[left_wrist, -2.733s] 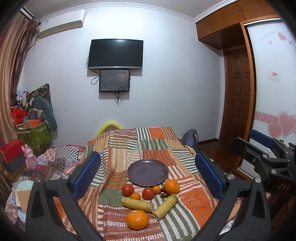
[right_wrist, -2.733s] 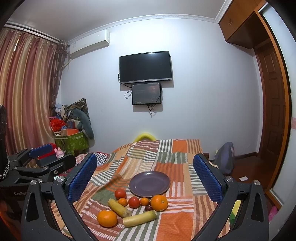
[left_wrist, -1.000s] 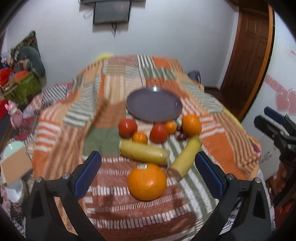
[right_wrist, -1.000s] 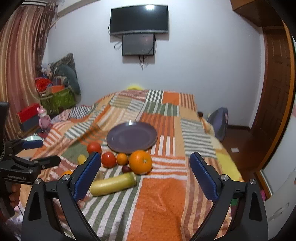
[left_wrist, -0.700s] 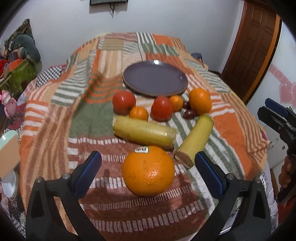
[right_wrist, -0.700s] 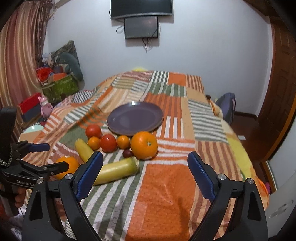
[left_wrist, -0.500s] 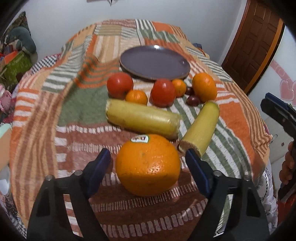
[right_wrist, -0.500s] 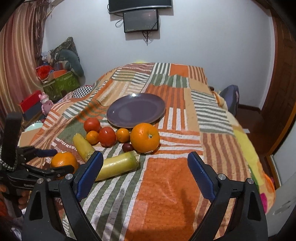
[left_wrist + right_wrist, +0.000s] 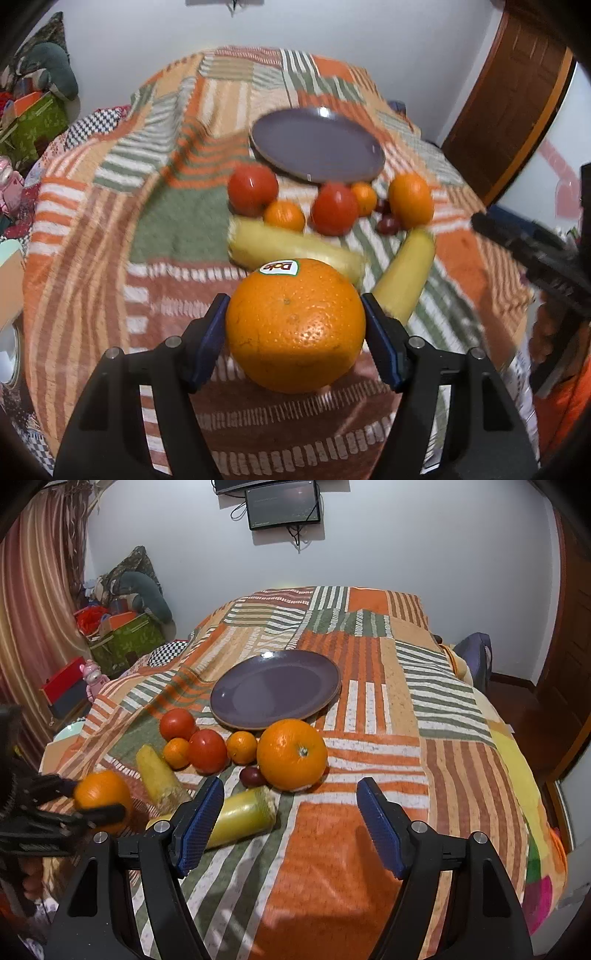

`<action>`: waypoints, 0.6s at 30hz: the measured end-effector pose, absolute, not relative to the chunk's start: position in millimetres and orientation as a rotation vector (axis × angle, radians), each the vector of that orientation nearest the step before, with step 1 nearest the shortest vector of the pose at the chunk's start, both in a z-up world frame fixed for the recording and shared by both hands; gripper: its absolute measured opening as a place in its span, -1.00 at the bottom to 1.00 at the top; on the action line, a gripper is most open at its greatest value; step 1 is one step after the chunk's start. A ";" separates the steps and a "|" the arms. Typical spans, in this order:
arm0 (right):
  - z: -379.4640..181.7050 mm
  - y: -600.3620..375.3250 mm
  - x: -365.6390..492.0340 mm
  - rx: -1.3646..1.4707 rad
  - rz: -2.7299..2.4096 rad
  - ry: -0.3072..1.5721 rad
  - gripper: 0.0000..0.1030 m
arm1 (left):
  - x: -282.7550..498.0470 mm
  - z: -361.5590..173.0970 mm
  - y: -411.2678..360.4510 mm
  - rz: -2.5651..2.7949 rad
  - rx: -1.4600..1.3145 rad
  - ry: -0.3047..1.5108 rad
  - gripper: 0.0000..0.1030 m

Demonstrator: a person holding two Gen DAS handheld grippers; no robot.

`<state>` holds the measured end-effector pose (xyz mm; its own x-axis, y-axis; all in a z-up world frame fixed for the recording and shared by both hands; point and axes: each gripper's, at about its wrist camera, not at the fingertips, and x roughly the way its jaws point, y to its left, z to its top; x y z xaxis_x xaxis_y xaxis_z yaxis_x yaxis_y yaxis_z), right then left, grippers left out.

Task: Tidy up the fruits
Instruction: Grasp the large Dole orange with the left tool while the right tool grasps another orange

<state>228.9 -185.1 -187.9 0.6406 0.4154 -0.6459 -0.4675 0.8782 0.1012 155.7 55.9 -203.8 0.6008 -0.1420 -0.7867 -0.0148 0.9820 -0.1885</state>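
Observation:
My left gripper [image 9: 295,326] is shut on a large orange with a Dole sticker [image 9: 295,325], which also shows in the right wrist view [image 9: 101,794]. Behind it lie two yellow corn pieces [image 9: 291,251] [image 9: 404,282], two tomatoes [image 9: 253,188] [image 9: 334,208], two small tangerines [image 9: 284,216], dark grapes [image 9: 388,223] and another large orange [image 9: 291,753]. An empty purple plate [image 9: 275,688] sits beyond them. My right gripper [image 9: 290,806] is open and empty, just in front of the second orange.
The fruit lies on a table under an orange, green and white striped patchwork cloth [image 9: 388,775]. Boxes and bags [image 9: 122,631] stand at the left wall. A wooden door [image 9: 506,107] is at the right.
My left gripper moved forward and down and closed on the stickered orange. My right gripper came lower and nearer the second orange, its jaws narrowed but still open.

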 end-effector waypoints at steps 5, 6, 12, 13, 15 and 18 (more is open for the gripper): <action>-189.5 -177.7 245.7 -0.084 0.519 0.726 0.39 | 166.7 -181.9 64.7 -0.064 -0.189 0.856 0.35; -190.1 -175.4 249.0 -0.088 0.523 0.728 0.39 | 170.0 -179.4 65.9 -0.064 -0.189 0.847 0.35; -199.9 -161.7 271.1 -0.108 0.548 0.763 0.39 | 190.0 -176.0 70.0 -0.067 -0.196 0.827 0.35; -202.8 -159.5 275.0 -0.109 0.550 0.774 0.39 | 191.6 -177.3 70.4 -0.067 -0.195 0.827 0.35; -208.2 -156.6 280.9 -0.112 0.541 0.797 0.39 | 197.0 -179.5 70.3 -0.071 -0.194 0.829 0.35; -216.1 -153.8 287.3 -0.107 0.542 0.834 0.38 | 203.3 -182.5 70.1 -0.075 -0.190 0.831 0.35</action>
